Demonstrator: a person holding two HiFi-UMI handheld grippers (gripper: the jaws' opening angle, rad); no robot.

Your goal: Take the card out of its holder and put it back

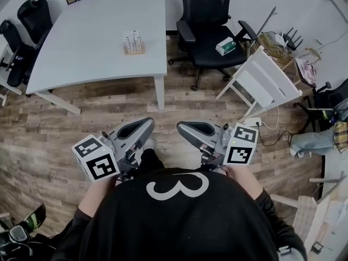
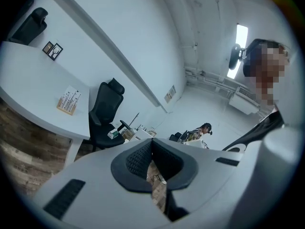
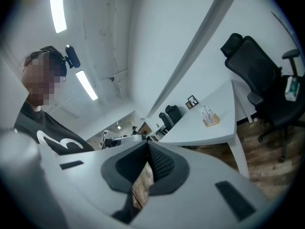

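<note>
white table (image 1: 92,31) stands well ahead of the person. left gripper (image 1: 142,126) and right gripper (image 1: 185,127) sit low by the torso, both with jaws closed together and empty. wooden holder (image 1: 134,50) rests near the table's front edge, with the card (image 1: 133,38) upright in it.

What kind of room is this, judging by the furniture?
Most likely an office or meeting room: a large white table with a small card holder on it, black swivel office chairs and wood-pattern flooring.
</note>
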